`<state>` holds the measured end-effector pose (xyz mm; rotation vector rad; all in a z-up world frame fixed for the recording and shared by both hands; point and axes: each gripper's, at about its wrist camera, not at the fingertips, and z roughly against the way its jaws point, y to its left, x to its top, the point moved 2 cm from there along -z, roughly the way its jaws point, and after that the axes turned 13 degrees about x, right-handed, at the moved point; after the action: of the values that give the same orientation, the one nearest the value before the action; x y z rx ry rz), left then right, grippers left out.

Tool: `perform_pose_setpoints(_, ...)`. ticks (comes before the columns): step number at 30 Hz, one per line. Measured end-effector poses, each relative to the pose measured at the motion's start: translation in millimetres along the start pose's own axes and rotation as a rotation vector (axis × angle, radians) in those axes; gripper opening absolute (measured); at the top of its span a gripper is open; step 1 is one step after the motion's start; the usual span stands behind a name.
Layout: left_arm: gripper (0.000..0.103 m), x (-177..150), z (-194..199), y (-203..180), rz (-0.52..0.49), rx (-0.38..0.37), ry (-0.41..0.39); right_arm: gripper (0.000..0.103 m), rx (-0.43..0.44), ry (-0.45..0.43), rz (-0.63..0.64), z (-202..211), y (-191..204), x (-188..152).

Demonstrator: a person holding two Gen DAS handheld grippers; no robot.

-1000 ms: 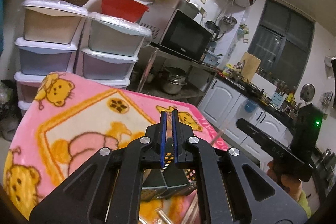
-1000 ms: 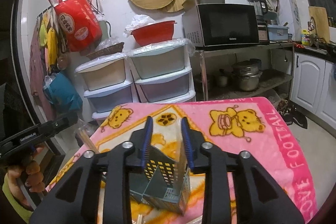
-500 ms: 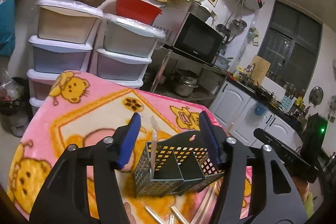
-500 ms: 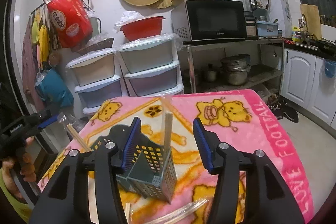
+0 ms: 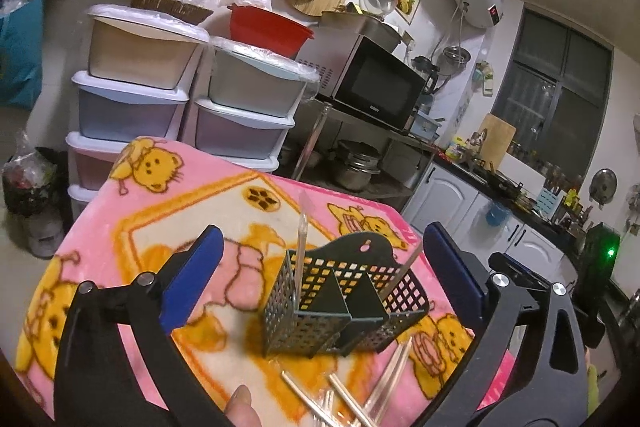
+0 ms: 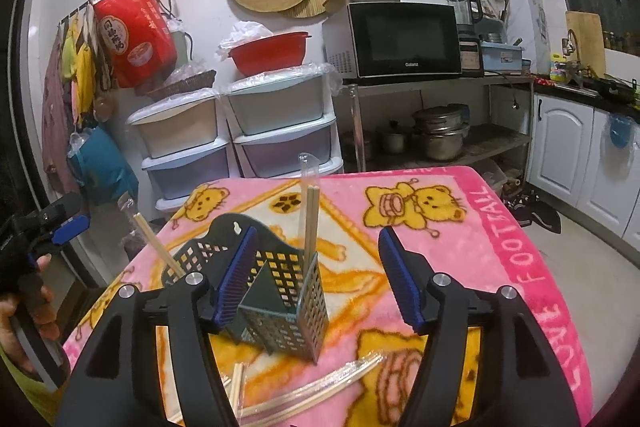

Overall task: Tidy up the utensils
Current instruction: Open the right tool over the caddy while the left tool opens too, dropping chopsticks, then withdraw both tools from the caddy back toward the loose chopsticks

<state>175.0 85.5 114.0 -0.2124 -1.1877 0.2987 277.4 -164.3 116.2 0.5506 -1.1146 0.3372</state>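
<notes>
A dark green perforated utensil caddy (image 5: 340,303) (image 6: 276,303) stands on the pink bear blanket (image 5: 120,227) (image 6: 500,227). One wrapped pair of chopsticks (image 5: 301,239) (image 6: 309,223) stands upright in an end compartment. Another pair (image 5: 400,273) (image 6: 158,245) leans out of the opposite end. Several wrapped chopsticks (image 5: 360,399) (image 6: 304,391) lie loose on the blanket in front of the caddy. My left gripper (image 5: 320,279) is open and empty, with the caddy between its fingers. My right gripper (image 6: 316,275) is open and empty above the caddy.
Stacked plastic drawers (image 6: 236,143) and a microwave (image 6: 400,39) on a metal rack stand beyond the table's far edge. White cabinets (image 6: 568,147) are to the right. The other hand and gripper show at the left edge of the right wrist view (image 6: 36,251).
Both grippers have opened wide, let go of their chopsticks, which now stand in the caddy, and pulled back from it.
</notes>
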Motion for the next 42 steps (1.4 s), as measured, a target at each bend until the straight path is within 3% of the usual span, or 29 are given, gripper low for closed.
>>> perform_pose_setpoints(19, 0.092, -45, 6, 8, 0.008, 0.006, 0.089, 0.063, -0.013, 0.047, 0.024, 35, 13, -40)
perform_pose_setpoints(42, 0.092, -99, -13, 3, -0.044, 0.033, 0.239, 0.063, -0.084, 0.167, -0.014, 47, -12, -96)
